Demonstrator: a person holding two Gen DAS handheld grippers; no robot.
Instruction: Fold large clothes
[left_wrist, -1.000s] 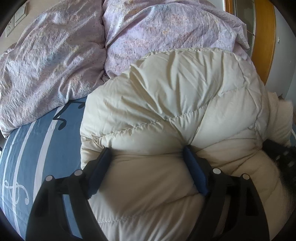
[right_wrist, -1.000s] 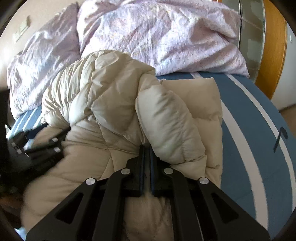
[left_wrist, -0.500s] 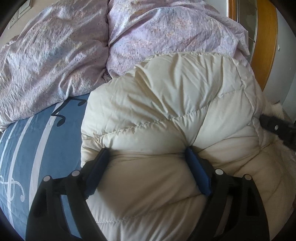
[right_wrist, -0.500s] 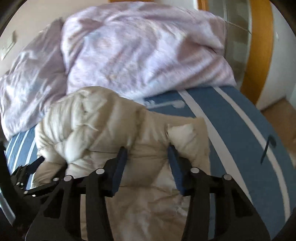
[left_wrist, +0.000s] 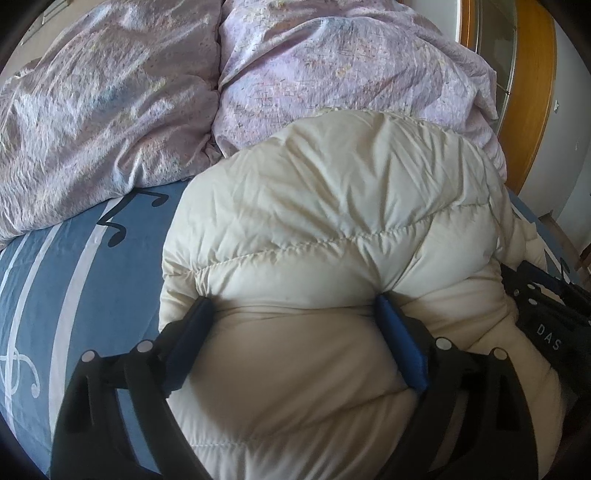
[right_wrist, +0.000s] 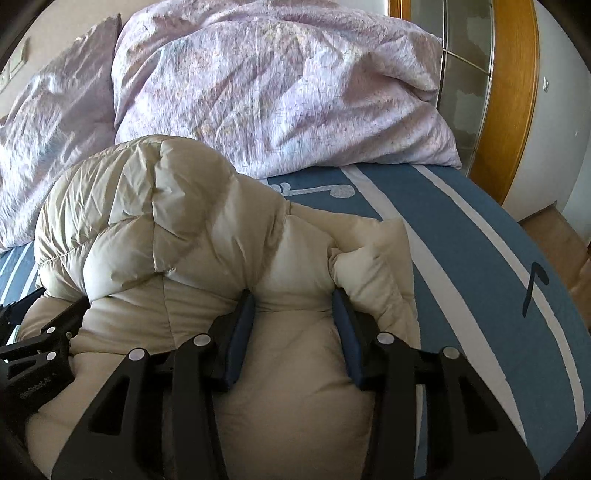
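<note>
Cream down jacket bulges between both sets of jaws on the bed. My left gripper, spread wide, presses the bundle flat; my right gripper, half open after releasing, rests so the fold stays.

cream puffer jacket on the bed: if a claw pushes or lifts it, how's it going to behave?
The puffer jacket probably compresses, then springs back: it bulges around the left claw pressed into it. Likely floppy when lifted, since its folded layers slump over each other on the bed sheet. The sheeny shell may slip between pads. The right claw has just been opening, fabric between its jaws.
</note>
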